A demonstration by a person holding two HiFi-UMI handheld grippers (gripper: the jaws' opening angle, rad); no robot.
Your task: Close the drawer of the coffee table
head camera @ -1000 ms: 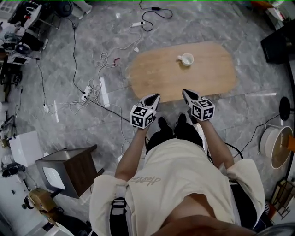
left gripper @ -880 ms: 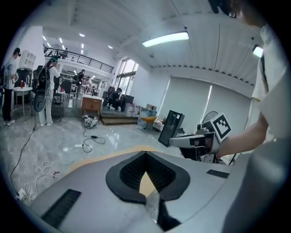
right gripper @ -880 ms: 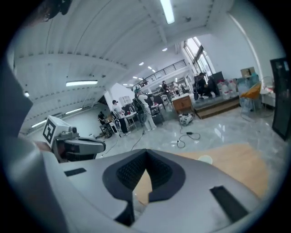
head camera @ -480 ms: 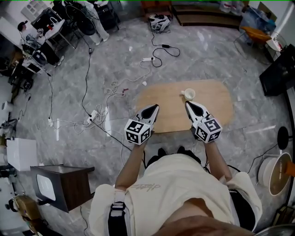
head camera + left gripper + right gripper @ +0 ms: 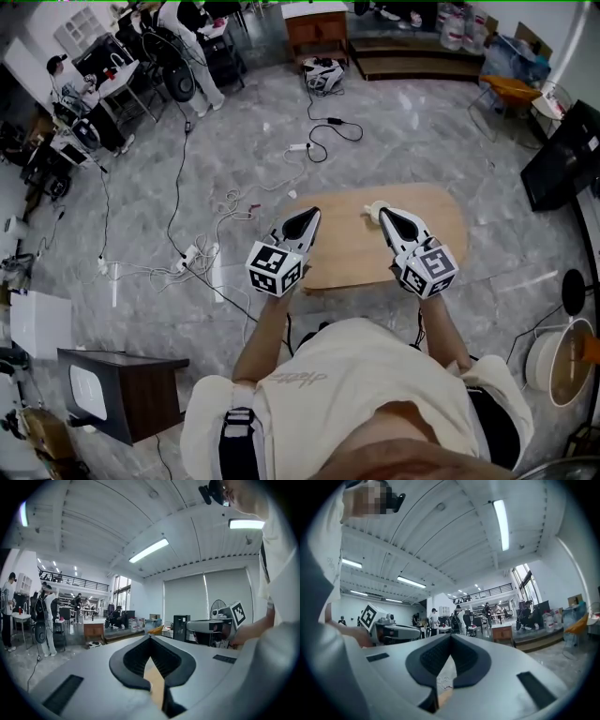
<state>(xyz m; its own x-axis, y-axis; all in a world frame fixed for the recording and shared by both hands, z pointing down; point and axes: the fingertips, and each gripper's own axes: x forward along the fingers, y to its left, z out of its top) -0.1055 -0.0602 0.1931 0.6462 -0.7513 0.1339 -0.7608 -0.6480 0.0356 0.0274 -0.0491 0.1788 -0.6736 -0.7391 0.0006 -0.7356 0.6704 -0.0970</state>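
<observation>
The person is holding the left gripper [image 5: 312, 217] and right gripper [image 5: 385, 216] raised, both with jaws pressed together on nothing, above the oval light-wood coffee table [image 5: 347, 246] lying beneath their tips, whose drawer is showing nowhere, seemingly idle.

Light was even and cool-white, coming off ceiling strip lights [image 5: 148, 550] — one at 12 o'clock in the left gripper view, another at 1 o'clock in the right gripper view, both blown out. Head view was bright, with a sheen on the marble floor [image 5: 412, 131] and only soft shadow along the coffee table [image 5: 347, 248]. Gripper views bent hard at the edges and the corners went black — foreground at 6 o'clock was soft, out of focus.
</observation>
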